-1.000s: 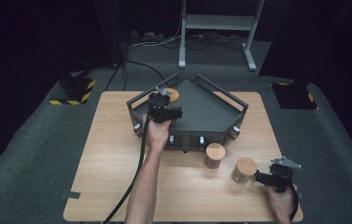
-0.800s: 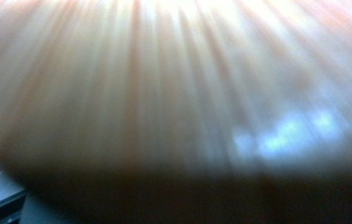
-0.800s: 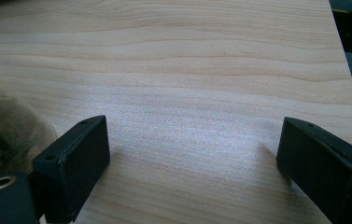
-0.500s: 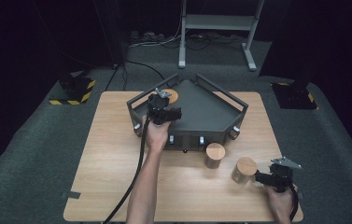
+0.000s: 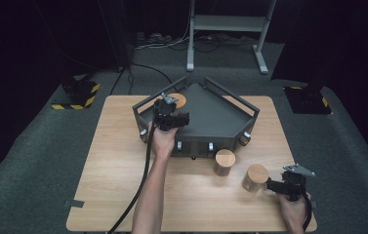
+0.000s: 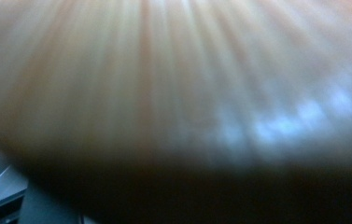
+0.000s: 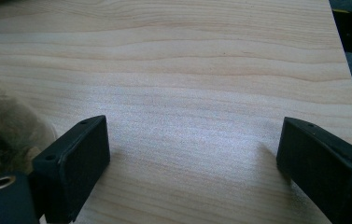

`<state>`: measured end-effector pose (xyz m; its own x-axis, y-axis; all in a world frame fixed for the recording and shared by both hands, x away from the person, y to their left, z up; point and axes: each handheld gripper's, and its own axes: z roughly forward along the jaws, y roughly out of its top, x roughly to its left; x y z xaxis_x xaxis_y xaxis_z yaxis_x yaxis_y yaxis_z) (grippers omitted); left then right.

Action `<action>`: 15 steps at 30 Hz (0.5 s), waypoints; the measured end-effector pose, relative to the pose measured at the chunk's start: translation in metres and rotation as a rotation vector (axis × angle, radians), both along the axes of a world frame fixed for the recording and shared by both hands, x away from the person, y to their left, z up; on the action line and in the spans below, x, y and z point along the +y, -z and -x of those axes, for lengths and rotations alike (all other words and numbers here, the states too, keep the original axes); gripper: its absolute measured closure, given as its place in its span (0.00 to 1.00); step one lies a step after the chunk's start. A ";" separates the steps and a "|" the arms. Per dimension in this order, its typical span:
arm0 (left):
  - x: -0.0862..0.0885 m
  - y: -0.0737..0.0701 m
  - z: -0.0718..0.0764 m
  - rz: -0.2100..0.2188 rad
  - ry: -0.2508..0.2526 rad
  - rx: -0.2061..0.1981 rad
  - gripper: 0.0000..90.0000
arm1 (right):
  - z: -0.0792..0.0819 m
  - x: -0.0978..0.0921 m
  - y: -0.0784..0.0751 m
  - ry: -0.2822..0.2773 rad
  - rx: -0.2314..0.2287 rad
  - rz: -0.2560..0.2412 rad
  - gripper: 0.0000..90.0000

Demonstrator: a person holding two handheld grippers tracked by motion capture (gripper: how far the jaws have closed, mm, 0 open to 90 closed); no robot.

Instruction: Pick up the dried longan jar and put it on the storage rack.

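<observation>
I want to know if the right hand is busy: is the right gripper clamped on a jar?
No: the right gripper has its jaws wide apart over bare table, with nothing between them.

A light wooden table [image 5: 113, 165] carries a dark five-sided tray [image 5: 220, 119] under the left gripper [image 5: 171, 114]. Two wood-lidded jars stand in front of it: one jar [image 5: 224, 162] between the grippers, the other [image 5: 256, 177] just beside the right gripper [image 5: 275, 185].

Table [image 5: 123, 161] brightly lit from above, surroundings falling into darkness. The left gripper view is a total blur, perhaps a wooden surface pressed close. The right gripper view is crisp, soft glare on the grain.
</observation>
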<state>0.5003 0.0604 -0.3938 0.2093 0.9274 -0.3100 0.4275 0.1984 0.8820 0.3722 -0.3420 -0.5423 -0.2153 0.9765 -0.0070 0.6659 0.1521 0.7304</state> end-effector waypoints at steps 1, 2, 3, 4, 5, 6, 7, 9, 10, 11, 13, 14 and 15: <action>0.000 0.000 0.000 -0.012 -0.010 0.004 0.26 | 0.000 0.000 0.000 0.000 0.000 0.000 0.10; 0.001 0.001 0.000 -0.013 -0.014 0.006 0.22 | 0.000 0.000 0.000 0.000 0.000 0.000 0.10; 0.002 0.001 0.001 -0.014 -0.013 0.008 0.19 | 0.000 0.000 0.000 0.000 0.000 0.000 0.10; 0.002 0.001 0.001 -0.004 -0.014 0.003 0.17 | 0.000 0.000 0.000 0.000 0.000 0.000 0.10; 0.002 0.001 0.002 0.005 -0.012 0.000 0.15 | 0.000 0.000 0.000 0.000 0.000 0.000 0.10; 0.003 0.001 0.003 0.002 -0.007 0.004 0.14 | 0.000 0.000 0.000 0.000 0.000 0.000 0.10; 0.003 0.001 0.004 0.010 -0.007 0.003 0.13 | 0.000 0.000 0.000 0.000 0.000 0.000 0.10; 0.004 0.001 0.006 0.015 -0.003 0.004 0.12 | 0.000 0.000 0.000 0.000 0.000 0.000 0.10; 0.004 0.002 0.006 0.023 -0.007 0.001 0.12 | 0.000 0.000 0.000 0.001 0.000 0.000 0.10; 0.006 0.001 0.009 0.021 -0.001 0.001 0.11 | 0.000 0.000 0.000 0.001 0.000 0.000 0.10; 0.006 0.000 0.011 0.027 0.005 -0.005 0.11 | 0.000 0.000 0.000 0.001 0.000 0.000 0.10; 0.006 -0.001 0.012 0.033 0.008 -0.009 0.11 | 0.000 0.000 0.000 0.001 0.000 -0.001 0.10; 0.007 -0.001 0.013 0.029 0.016 -0.009 0.11 | 0.000 0.000 0.000 0.001 0.000 0.000 0.10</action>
<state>0.4868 0.0671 -0.3923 0.2268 0.9147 -0.3346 0.4232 0.2168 0.8797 0.3722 -0.3419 -0.5423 -0.2145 0.9767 -0.0065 0.6663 0.1511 0.7302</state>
